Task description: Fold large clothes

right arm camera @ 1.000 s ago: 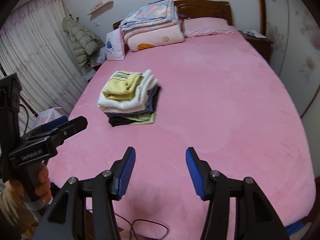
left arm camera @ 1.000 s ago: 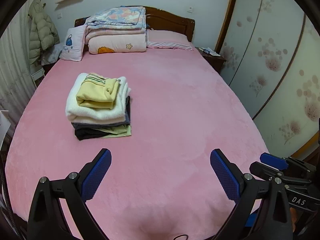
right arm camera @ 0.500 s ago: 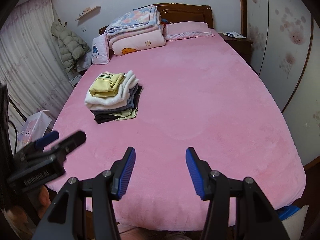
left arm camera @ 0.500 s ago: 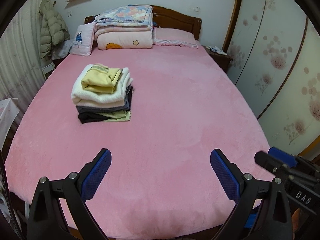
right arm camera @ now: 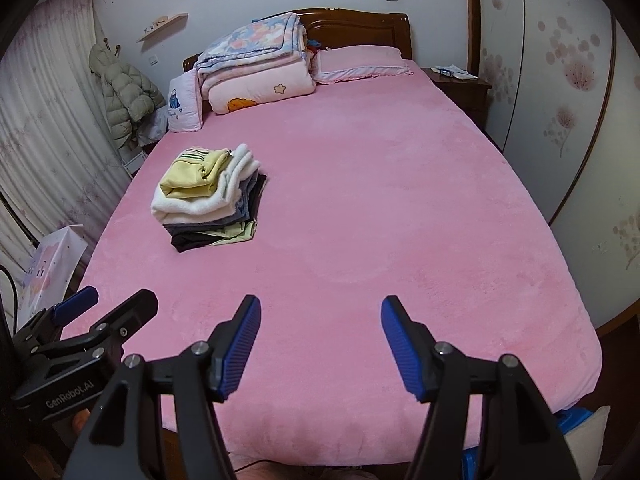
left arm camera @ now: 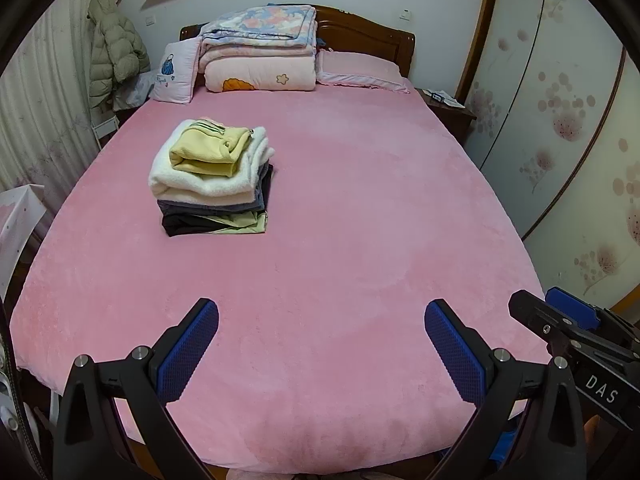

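Observation:
A stack of folded clothes (left arm camera: pixel 214 176) lies on the left half of the pink bed (left arm camera: pixel 360 240), with a yellow garment on top, a white fleece under it and dark items below. It also shows in the right wrist view (right arm camera: pixel 210 196). My left gripper (left arm camera: pixel 322 344) is open and empty above the foot of the bed. My right gripper (right arm camera: pixel 320 342) is open and empty beside it. The right gripper's body (left arm camera: pixel 576 340) shows at the right of the left wrist view. The left gripper's body (right arm camera: pixel 76 340) shows at the left of the right wrist view.
Folded quilts (left arm camera: pixel 260 56) and pillows (left arm camera: pixel 360 70) lie at the wooden headboard. A puffy coat (left arm camera: pixel 114 60) hangs at the left by the curtain. A nightstand (left arm camera: pixel 444 108) and wardrobe doors (left arm camera: pixel 560 120) stand on the right. A paper bag (right arm camera: pixel 52 268) stands left of the bed.
Both grippers have pulled back from the bed and risen, so the bed's foot edge now shows. The clothes stack has not moved. Both jaws stay open.

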